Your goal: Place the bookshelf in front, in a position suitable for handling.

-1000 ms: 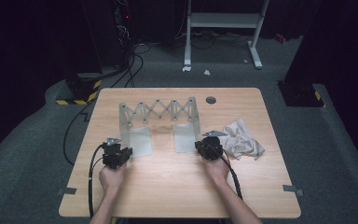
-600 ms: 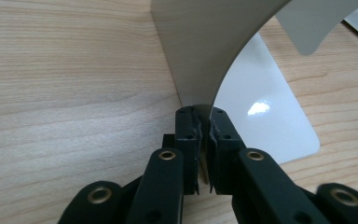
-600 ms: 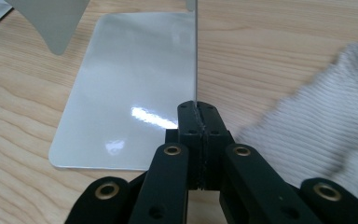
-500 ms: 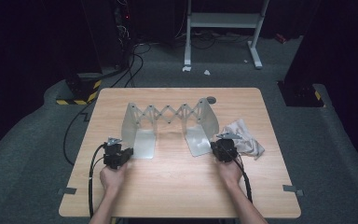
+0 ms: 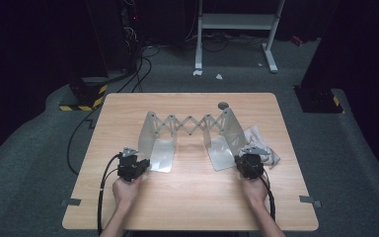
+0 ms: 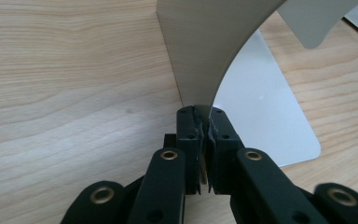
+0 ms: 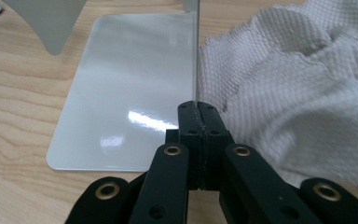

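A grey metal expanding rack (image 5: pixel 190 123) stands mid-table, two end plates joined by a scissor lattice. My left gripper (image 5: pixel 143 163) is shut on the near edge of the left upright plate (image 6: pixel 209 42), whose flat base (image 6: pixel 265 112) lies on the wood. In the left gripper view the left gripper (image 6: pixel 203 112) pinches that thin sheet between its pads. My right gripper (image 5: pixel 241 162) is shut on the right upright plate (image 7: pixel 196 56), seen edge-on above the right gripper (image 7: pixel 197 108). Its base (image 7: pixel 130 93) lies to the left.
A crumpled white cloth (image 5: pixel 261 148) lies against the right end of the rack, and this cloth (image 7: pixel 298 84) reaches right up to the right jaws. A small dark round disc (image 5: pixel 223 105) sits behind the rack. The wooden table (image 5: pixel 187 197) has bare room in front.
The rack has been stretched wider. My right gripper moved to the right with the right end plate, toward the cloth. The left gripper shifted only slightly.
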Demonstrator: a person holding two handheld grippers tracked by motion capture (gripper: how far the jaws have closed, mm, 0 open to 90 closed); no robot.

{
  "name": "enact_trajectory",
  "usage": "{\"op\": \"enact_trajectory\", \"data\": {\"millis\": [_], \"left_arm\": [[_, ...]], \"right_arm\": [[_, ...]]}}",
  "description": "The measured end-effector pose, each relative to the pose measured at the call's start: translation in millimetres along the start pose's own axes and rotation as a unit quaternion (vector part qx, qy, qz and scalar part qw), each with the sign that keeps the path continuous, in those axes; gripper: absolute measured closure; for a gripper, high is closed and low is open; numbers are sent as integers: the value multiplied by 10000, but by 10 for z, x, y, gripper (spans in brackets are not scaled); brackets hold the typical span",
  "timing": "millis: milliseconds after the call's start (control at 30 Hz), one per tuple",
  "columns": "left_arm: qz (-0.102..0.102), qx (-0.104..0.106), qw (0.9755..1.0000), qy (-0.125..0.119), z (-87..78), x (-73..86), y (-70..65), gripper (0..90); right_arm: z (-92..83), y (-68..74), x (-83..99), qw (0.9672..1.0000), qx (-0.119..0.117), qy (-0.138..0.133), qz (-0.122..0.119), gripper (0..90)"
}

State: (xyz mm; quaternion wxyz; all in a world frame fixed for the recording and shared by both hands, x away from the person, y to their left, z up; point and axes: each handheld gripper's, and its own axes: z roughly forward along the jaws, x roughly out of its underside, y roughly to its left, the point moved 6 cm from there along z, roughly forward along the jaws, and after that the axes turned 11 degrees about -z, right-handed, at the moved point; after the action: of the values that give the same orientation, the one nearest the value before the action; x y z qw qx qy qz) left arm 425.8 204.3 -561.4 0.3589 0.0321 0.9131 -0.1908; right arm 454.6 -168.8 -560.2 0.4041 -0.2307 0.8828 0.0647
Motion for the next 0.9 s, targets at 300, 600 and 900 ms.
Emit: {"op": "enact_trajectory", "data": {"millis": [300,600,900], "left_arm": [[125,129,9998,-16,9,87,-177,845],[254,101,9995,-139,34,121,-240,743],[393,-228,9985,-301,51,103,-161,464]], "right_arm": [[-123,-121,119,9999,82,8,108,900],[-162,-143,144,9999,9,-60,102,794],[-506,-324,131,9990,132,-429,52,556]]}}
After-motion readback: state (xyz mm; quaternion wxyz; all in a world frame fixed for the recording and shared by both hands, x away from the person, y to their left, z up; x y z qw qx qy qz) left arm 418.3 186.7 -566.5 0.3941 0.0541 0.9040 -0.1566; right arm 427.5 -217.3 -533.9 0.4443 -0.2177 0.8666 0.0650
